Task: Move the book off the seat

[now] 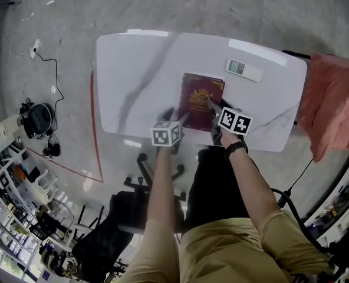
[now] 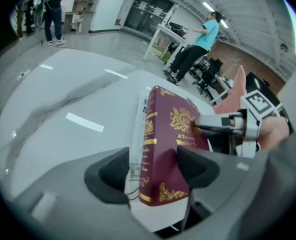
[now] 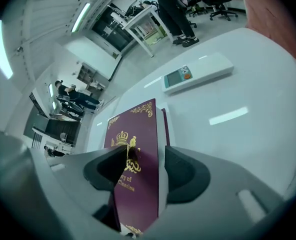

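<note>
The left gripper [image 2: 155, 170] has its jaws spread around the near end of the book [image 2: 164, 134]. The right pad lies against the maroon cover, the left pad sits just beside the white page block, and neither is seen to squeeze it. In the right gripper view, the right gripper [image 3: 147, 171] is closed on the same book, with one pad on the front cover over the gold crest and the other against the page edge.

The book is a thick hardback. Its cover is dark maroon with gold corner ornaments, a crowned crest and gold lettering, and there are gold bands down the spine. The pages are white.

In the head view the book lies flat on the white table [image 1: 139, 69], close to the front edge, with both grippers reaching onto it from the person's side. A white remote control [image 1: 244, 69] with a small screen lies on the table, apart from the book on its far side. A black office chair [image 1: 124, 214] stands on the floor beside the person's legs. An orange cloth [image 1: 336, 108] hangs past the table's right end.
</note>
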Action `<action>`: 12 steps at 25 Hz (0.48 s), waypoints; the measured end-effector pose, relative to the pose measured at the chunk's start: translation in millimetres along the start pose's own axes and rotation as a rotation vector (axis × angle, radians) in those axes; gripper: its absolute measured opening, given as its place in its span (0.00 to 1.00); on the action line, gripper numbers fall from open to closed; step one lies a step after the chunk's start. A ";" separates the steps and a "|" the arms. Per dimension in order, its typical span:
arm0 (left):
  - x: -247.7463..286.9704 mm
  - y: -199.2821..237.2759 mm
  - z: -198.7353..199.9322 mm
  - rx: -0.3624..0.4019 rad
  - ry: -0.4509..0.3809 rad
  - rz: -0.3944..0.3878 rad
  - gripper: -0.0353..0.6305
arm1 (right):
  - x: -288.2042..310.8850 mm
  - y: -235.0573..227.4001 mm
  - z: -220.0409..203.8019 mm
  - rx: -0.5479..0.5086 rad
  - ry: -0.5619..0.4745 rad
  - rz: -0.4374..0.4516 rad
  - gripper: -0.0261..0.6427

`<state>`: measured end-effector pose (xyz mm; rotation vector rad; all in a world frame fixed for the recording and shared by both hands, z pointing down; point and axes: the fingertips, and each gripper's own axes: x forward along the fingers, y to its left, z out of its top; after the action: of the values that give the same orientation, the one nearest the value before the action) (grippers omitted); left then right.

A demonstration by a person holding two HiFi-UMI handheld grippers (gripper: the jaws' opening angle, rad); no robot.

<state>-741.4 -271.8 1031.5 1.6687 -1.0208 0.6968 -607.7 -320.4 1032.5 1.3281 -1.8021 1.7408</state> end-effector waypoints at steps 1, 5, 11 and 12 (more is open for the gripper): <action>-2.7 0.9 0.8 -0.005 -0.008 0.020 0.50 | -2.6 1.5 -0.1 -0.018 0.007 0.004 0.41; -23.4 -14.9 17.4 0.011 -0.051 0.037 0.48 | -22.4 16.8 2.3 -0.078 0.019 0.019 0.46; -82.6 -45.7 55.8 0.026 -0.167 0.022 0.44 | -68.2 73.9 21.2 -0.166 -0.028 0.067 0.46; -90.5 -50.9 61.4 0.035 -0.187 0.024 0.44 | -75.5 81.4 26.0 -0.182 -0.042 0.082 0.45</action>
<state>-741.3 -297.2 913.5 1.7798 -1.1671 0.5854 -620.7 -327.4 919.5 1.2423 -2.0112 1.5557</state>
